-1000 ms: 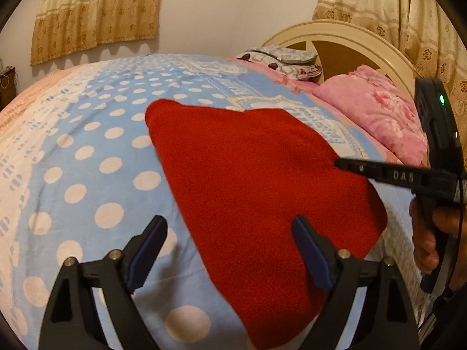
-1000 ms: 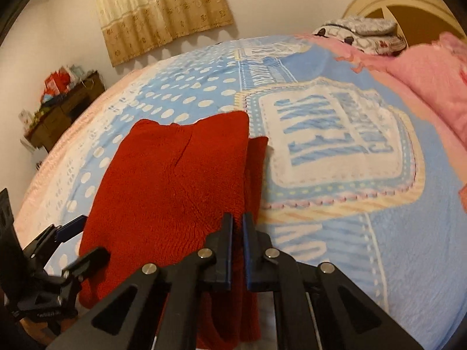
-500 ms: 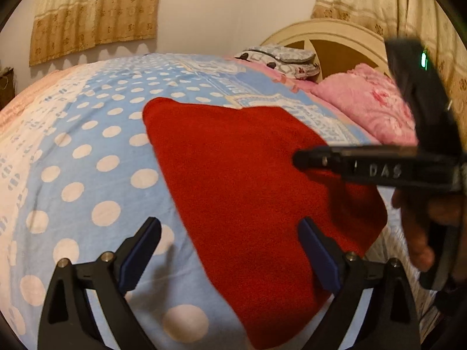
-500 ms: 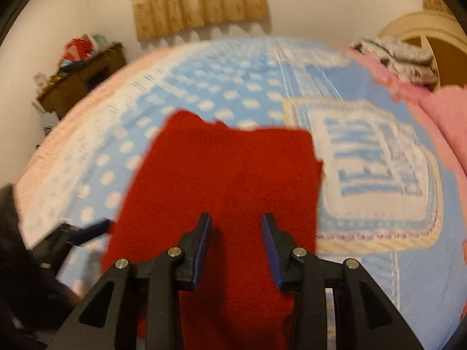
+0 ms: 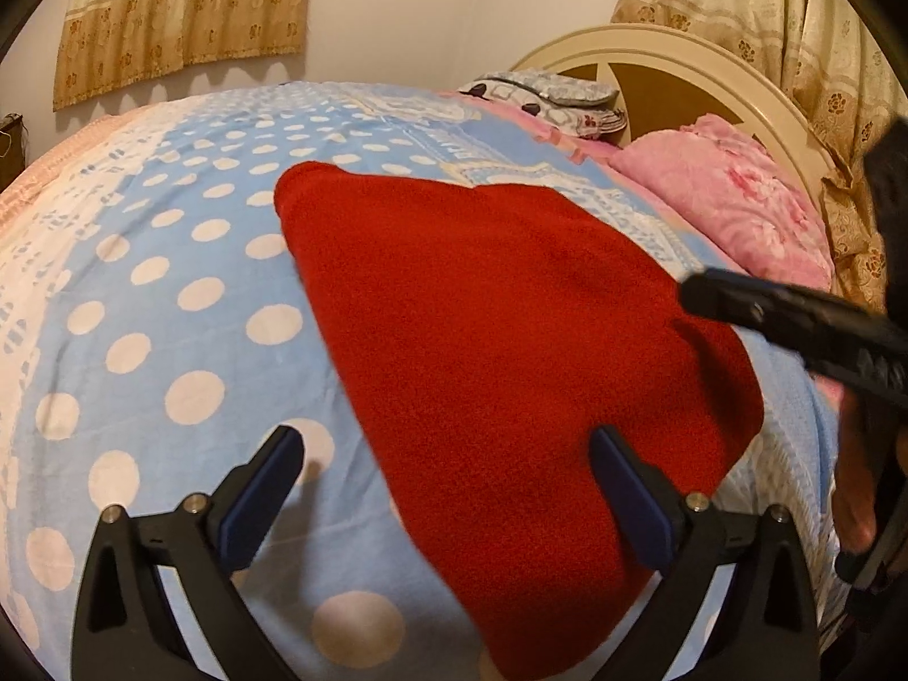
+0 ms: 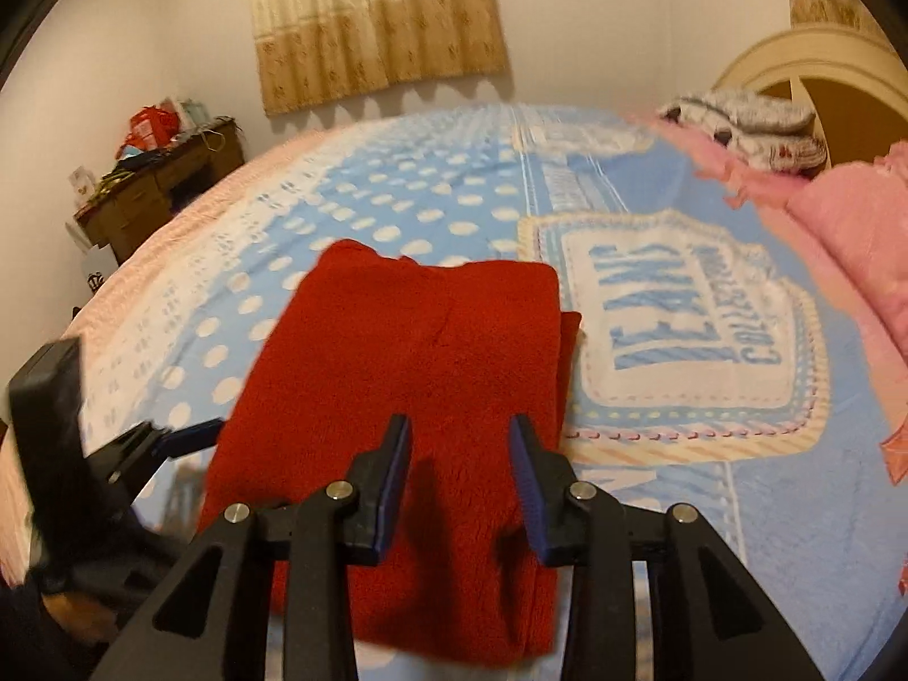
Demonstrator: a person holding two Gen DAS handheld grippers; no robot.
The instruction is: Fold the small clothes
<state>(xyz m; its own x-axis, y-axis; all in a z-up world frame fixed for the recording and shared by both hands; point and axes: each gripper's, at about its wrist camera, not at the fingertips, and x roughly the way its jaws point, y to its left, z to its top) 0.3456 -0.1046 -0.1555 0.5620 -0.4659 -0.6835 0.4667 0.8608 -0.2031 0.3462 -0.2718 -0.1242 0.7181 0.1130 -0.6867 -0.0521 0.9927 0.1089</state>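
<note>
Right wrist view shows your right gripper (image 6: 459,442) parted over the folded red garment (image 6: 408,397), your left gripper (image 5: 442,459) spread wide beside it.

The right gripper (image 5: 794,329) is blurring at the frame's edge; the red garment (image 6: 397,397) is hiding bedspread (image 6: 738,511) beneath.

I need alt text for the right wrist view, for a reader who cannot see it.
A folded red garment lies on a blue polka-dot bedspread, beneath the open right gripper, which holds nothing. The left gripper is at the garment's left edge; pink bedding lies at right.
</note>
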